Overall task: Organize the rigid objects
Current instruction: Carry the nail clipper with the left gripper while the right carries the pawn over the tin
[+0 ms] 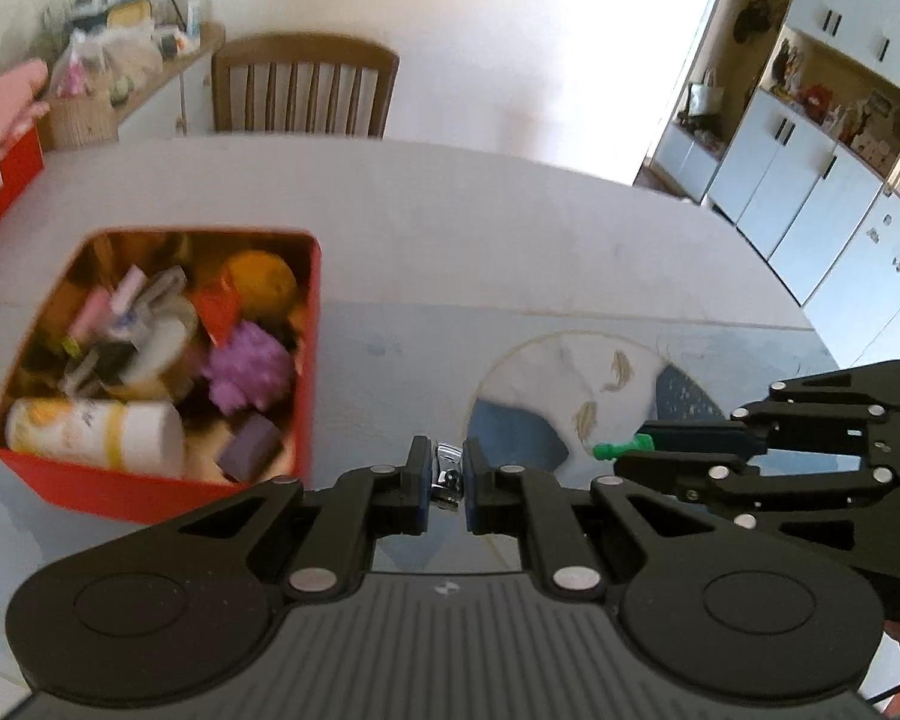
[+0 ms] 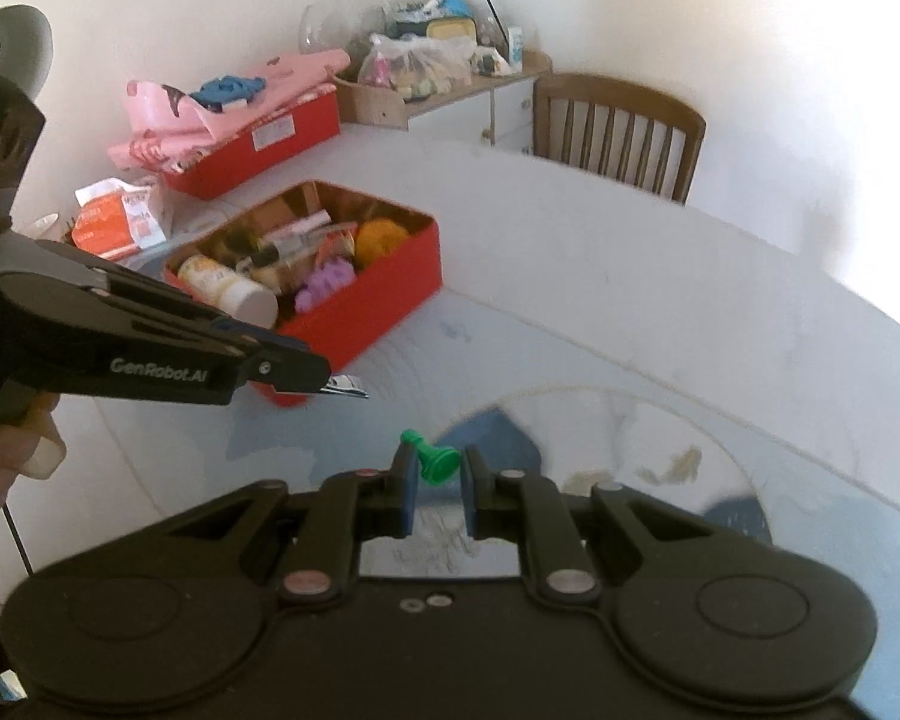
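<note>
Two small things are in your grip. Your left gripper (image 1: 449, 474) has its jaws pinching a shiny metal clip (image 1: 448, 471), low in the middle of the left wrist view; in the right wrist view the same clip (image 2: 345, 385) pokes out of that gripper's tip at centre left, above the table. Your right gripper (image 2: 438, 477) has its jaws pinching a green pawn (image 2: 432, 457), which lies tilted across the gap with its round head to the upper left and its base toward the right jaw. In the left wrist view the pawn (image 1: 621, 449) sticks out leftward from the right gripper at the right edge of the frame.

Both held things are off the table (image 1: 510, 240), which is pale with a blue, round fish pattern under the grippers. To the left of the clip stands an open red tin (image 1: 311, 324), already holding a purple spiky ball (image 1: 247, 369), an orange ball (image 1: 261, 285), a purple block (image 1: 252, 444), a white and yellow bottle (image 1: 90, 429) lying on its side and other blurred bits. Beyond it, in the upper left of the right wrist view, a second red box (image 2: 252, 147) is heaped with pink cloth (image 2: 222, 108). A wooden chair (image 1: 303, 90) stands at the table's far edge. Your hand (image 2: 6, 456) shows at the left edge of the right wrist view.
</note>
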The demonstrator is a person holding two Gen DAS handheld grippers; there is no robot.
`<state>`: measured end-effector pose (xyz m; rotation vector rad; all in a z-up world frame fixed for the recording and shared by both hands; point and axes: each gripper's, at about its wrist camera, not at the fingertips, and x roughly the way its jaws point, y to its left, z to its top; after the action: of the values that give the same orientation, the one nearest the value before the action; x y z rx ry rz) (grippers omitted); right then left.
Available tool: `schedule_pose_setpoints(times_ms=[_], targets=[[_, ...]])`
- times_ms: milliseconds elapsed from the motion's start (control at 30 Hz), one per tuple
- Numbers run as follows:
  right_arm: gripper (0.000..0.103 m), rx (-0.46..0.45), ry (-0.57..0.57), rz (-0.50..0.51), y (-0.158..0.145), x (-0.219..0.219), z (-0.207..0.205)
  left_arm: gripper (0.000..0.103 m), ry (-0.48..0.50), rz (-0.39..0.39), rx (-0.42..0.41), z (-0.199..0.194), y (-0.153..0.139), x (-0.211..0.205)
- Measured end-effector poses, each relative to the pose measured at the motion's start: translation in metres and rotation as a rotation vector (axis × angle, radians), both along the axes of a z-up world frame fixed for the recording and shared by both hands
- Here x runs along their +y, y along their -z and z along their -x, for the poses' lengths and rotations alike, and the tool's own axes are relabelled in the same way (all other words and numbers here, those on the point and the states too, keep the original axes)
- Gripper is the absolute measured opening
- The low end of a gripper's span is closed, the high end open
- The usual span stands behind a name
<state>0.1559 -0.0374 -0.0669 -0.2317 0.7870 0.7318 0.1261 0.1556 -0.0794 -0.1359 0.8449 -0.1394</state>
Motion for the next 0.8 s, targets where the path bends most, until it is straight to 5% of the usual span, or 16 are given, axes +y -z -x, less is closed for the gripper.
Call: schedule_pose_setpoints(times_ms=[400, 800], targets=[[0.014, -0.079, -0.029, 0.013, -0.027, 0.074, -0.007, 0.01, -0.073, -0.019, -0.125, -0.007, -0.039, 0.072], [0.014, -0.011, -0.074, 0.09, -0.006, 0.158, -0.022, 0.01, -0.142, -0.031, -0.135, -0.038, -0.029, 0.157]])
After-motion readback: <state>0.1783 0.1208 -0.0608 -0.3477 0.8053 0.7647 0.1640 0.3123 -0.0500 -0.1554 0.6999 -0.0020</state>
